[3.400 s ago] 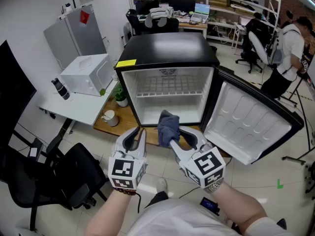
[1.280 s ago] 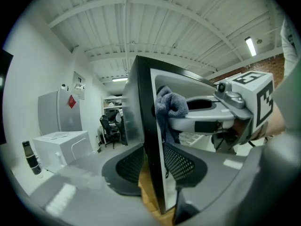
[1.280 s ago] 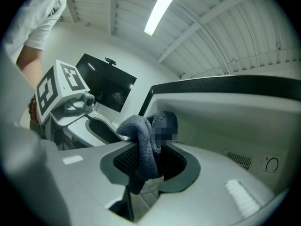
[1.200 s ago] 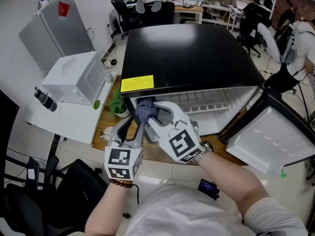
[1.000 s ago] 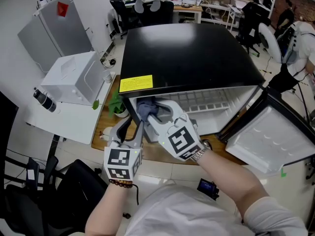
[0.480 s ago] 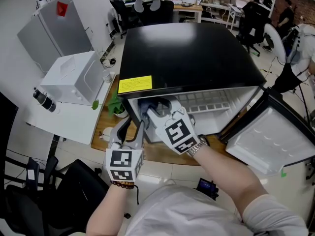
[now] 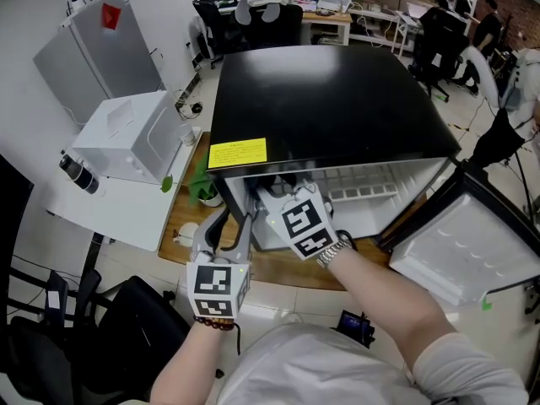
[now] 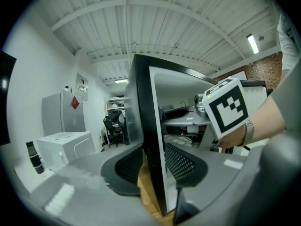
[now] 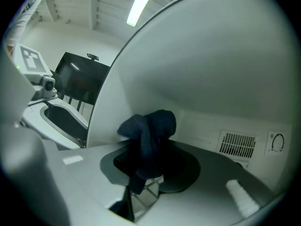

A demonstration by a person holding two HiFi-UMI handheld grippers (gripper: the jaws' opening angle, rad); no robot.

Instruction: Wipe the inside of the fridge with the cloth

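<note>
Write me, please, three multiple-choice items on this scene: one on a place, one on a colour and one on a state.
1. Where is the cloth?
A. on the floor
B. inside the fridge, held in the right gripper
C. draped over a chair

2. What colour is the sticker on the fridge's top?
A. red
B. green
C. yellow

3. How is the fridge's door?
A. open
B. shut
C. taken off

Answers:
1 B: the right gripper view shows the cloth pinched between its jaws, in front of the white inner wall.
2 C: the head view shows it yellow against the black top.
3 A: the door stands swung out to the right, with its white lining showing.
</note>
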